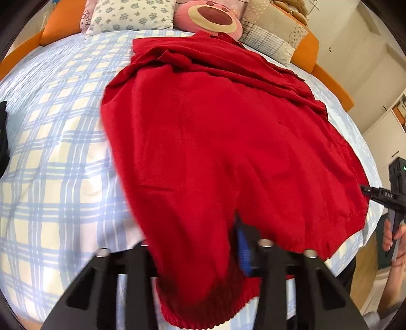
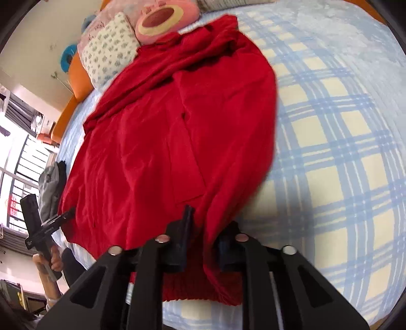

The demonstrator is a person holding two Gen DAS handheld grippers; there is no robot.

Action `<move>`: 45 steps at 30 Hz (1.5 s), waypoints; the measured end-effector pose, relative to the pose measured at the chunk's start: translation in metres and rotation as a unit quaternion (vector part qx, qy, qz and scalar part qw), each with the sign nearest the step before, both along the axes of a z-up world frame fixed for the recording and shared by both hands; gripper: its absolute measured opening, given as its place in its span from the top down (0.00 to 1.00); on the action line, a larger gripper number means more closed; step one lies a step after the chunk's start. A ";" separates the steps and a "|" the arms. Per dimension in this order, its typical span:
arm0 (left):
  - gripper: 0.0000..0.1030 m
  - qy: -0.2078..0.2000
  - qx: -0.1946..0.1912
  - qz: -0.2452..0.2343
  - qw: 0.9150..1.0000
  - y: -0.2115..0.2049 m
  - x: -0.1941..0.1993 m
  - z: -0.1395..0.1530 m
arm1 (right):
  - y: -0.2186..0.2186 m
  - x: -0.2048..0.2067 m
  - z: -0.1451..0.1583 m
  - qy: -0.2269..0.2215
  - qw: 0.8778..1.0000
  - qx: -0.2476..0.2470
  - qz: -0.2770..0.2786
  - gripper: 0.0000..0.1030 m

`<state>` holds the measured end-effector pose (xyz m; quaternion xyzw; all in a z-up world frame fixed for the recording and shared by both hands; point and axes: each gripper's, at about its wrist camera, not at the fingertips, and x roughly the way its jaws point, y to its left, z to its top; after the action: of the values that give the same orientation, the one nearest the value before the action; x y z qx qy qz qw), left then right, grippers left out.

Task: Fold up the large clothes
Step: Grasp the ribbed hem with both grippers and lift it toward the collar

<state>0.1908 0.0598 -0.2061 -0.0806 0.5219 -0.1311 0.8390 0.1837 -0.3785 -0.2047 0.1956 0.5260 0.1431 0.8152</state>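
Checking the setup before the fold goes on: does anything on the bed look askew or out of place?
The red sweater lies unevenly: its far end is bunched in rumpled folds against the pink plush pillow. A dark item sits at the bed's edge. No damage shows.

Red knit sweater (image 1: 215, 132) lies lengthwise on the blue-and-cream plaid bedspread (image 1: 58, 157), collar end toward the pillows, ribbed hem at the near bed edge. Behind the collar: round pink plush bear-face cushion (image 1: 210, 17); floral-print white pillow (image 1: 132, 15) to its left, woven beige cushion (image 1: 274, 35) to its right. Left gripper (image 1: 203, 253) and right gripper (image 2: 203, 241) each clamp the hem, at opposite near corners. Bare bedspread flanks the sweater on both sides.
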 end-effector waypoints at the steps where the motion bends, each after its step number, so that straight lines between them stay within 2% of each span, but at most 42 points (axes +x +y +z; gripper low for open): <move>1: 0.74 -0.002 0.002 0.000 1.000 0.001 -0.001 0.003 | 0.002 -0.002 0.004 -0.008 1.000 0.003 0.006 0.91; 5: 0.82 -0.017 0.017 -0.017 1.000 -0.009 0.006 0.018 | 0.008 0.003 0.003 -0.009 0.999 -0.013 0.029 0.93; 8: 0.85 -0.017 0.041 -0.031 0.999 -0.021 0.016 0.014 | 0.008 0.011 -0.005 0.001 0.999 -0.023 0.036 0.94; 12: 0.86 -0.016 0.058 -0.024 0.998 -0.017 0.007 0.019 | -0.005 0.003 0.006 -0.002 1.000 0.007 0.030 0.94; 14: 0.87 -0.021 0.041 -0.017 0.999 -0.005 -0.001 0.029 | -0.008 -0.004 0.018 -0.012 0.999 0.012 0.032 0.95; 16: 0.88 -0.023 0.008 -0.012 1.000 0.010 -0.012 0.043 | -0.009 -0.009 0.029 -0.012 0.999 0.017 0.042 0.95; 21: 0.88 -0.046 -0.038 -0.041 0.997 0.015 -0.048 0.082 | -0.013 -0.028 0.062 -0.019 0.997 0.037 0.063 0.95; 25: 0.88 -0.059 -0.060 -0.054 0.995 0.017 -0.075 0.109 | -0.030 -0.053 0.087 -0.030 0.996 0.071 0.049 0.95; 29: 0.87 -0.062 -0.070 -0.054 0.994 0.025 -0.093 0.123 | -0.046 -0.070 0.094 -0.036 0.992 0.119 0.034 0.96; 30: 0.87 -0.059 -0.077 -0.051 0.994 0.027 -0.093 0.123 | -0.049 -0.072 0.091 -0.032 0.989 0.138 0.031 0.96; 33: 0.87 -0.048 -0.091 -0.046 0.994 0.032 -0.082 0.114 | -0.052 -0.061 0.082 -0.025 0.987 0.156 0.029 0.97; 38: 0.87 -0.039 -0.102 -0.037 0.993 0.031 -0.056 0.102 | -0.034 -0.033 0.070 -0.011 0.991 0.126 0.041 0.97; 41: 0.86 -0.047 -0.119 -0.034 0.991 0.032 -0.045 0.107 | -0.028 -0.018 0.076 -0.018 0.991 0.120 0.048 0.97; 45: 0.86 -0.066 -0.126 -0.036 0.989 0.035 -0.019 0.122 | -0.017 0.012 0.103 -0.043 0.991 0.109 0.065 0.97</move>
<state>0.1716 0.0944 -0.0846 -0.1577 0.4469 -0.2305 0.8499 0.1962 -0.3957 -0.1017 0.2420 0.4832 0.2608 0.7999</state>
